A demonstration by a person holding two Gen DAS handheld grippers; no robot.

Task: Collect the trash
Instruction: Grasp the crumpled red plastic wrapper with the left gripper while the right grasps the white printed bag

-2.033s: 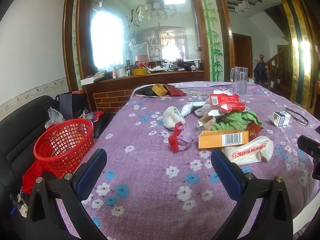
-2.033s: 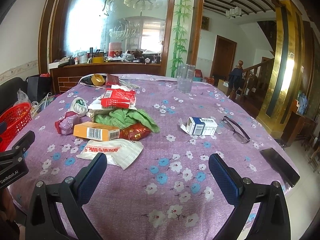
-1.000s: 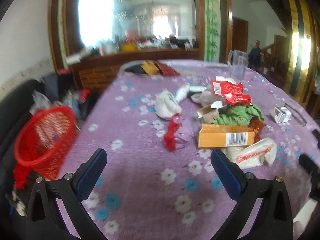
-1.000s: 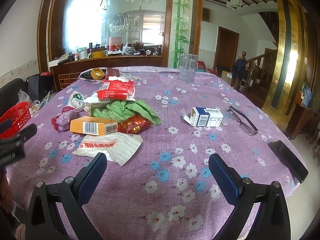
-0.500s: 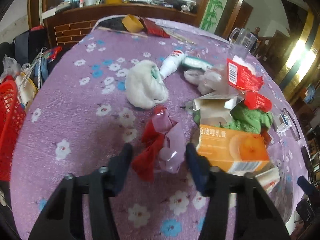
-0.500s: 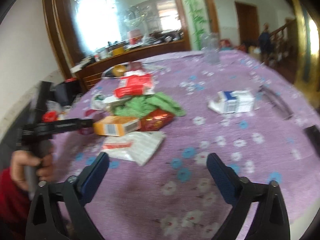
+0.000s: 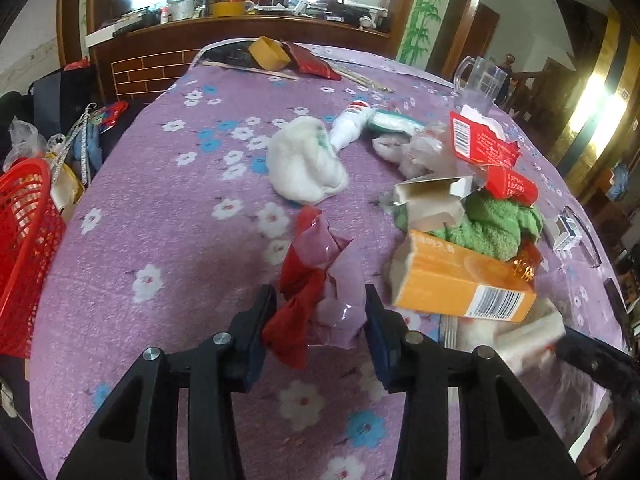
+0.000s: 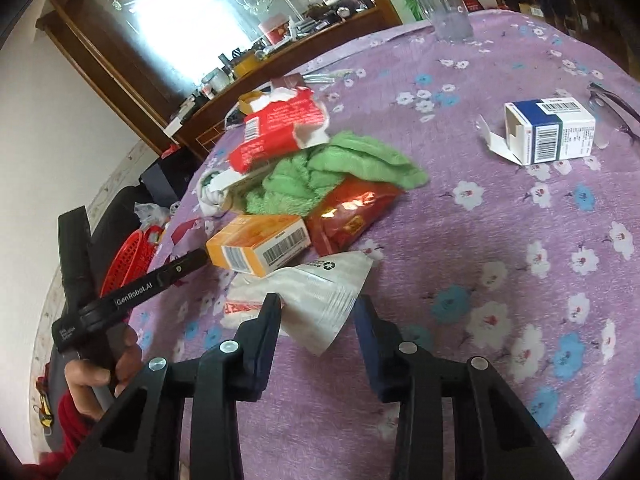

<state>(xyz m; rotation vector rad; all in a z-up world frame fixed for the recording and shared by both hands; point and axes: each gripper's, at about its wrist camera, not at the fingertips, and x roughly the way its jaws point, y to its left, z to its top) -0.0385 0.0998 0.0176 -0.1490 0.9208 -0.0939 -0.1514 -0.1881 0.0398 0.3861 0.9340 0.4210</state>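
Note:
A pile of trash lies on the purple flowered tablecloth (image 7: 168, 240). A crumpled red and pink wrapper (image 7: 320, 264) sits between the fingers of my left gripper (image 7: 320, 316). Its jaws are closing and both pads touch the wrapper. In the right wrist view a flat white plastic bag (image 8: 316, 292) has its near corner between the fingers of my right gripper (image 8: 318, 316). Those jaws are closing too, and the bag still lies flat on the cloth, not pinched. A red mesh basket (image 7: 24, 248) stands off the table's left edge.
An orange box (image 7: 460, 284), a green cloth (image 7: 492, 224), a torn red packet (image 8: 280, 124) and a red foil pouch (image 8: 352, 212) crowd just behind both grippers. A white bundle (image 7: 304, 164) lies farther back. A blue and white box (image 8: 552, 132) and glasses (image 8: 612, 108) lie to the right.
Both grippers came forward and down to the pile. The left jaws went from wide open to narrow around the wrapper. The right jaws narrowed over the white bag's corner, and that view has tilted.

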